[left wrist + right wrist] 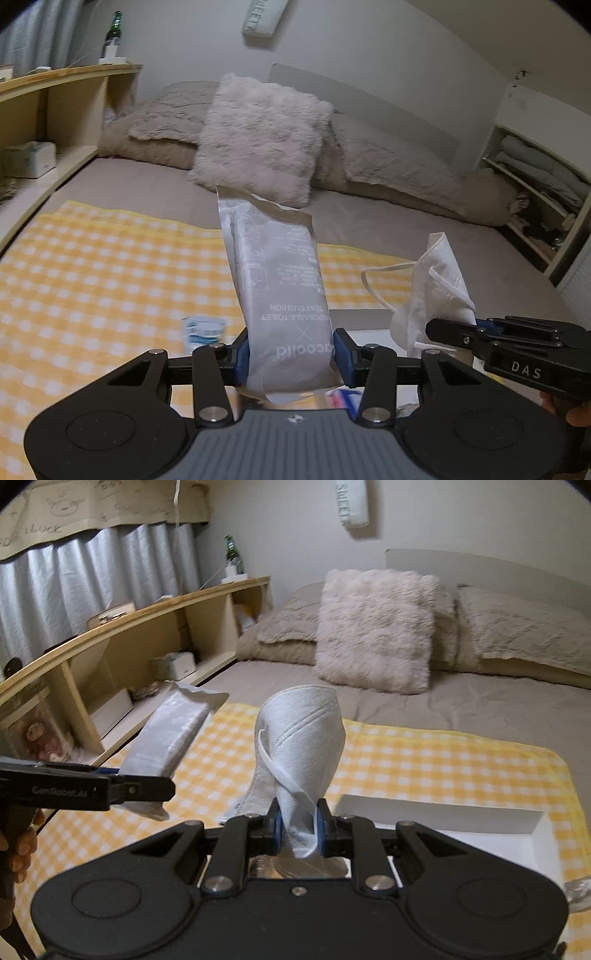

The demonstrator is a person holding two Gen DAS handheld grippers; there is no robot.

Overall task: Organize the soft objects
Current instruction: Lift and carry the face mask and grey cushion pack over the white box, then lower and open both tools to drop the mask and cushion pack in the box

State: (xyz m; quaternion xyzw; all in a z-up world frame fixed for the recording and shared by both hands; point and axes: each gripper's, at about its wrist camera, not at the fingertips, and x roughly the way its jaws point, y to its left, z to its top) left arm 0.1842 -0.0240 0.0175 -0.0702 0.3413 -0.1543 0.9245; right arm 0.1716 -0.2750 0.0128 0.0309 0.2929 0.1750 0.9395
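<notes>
My left gripper point(291, 360) is shut on a grey foil pack point(277, 288) printed "disposable toilet seat cushion" and holds it upright above the yellow checked cloth point(92, 266). The pack also shows in the right wrist view point(170, 734), with the left gripper point(110, 790) at the left. My right gripper point(299, 830) is shut on a white face mask point(299, 738) and holds it up over the cloth point(443, 760). The mask point(439, 284) and the right gripper point(476, 325) show at the right in the left wrist view.
A white tray point(443, 812) lies on the cloth below the right gripper. A small blue-and-white packet point(203, 330) lies on the cloth. A fluffy pillow point(262, 136) and folded bedding stand at the bed's head. A wooden shelf point(147, 635) runs along the left.
</notes>
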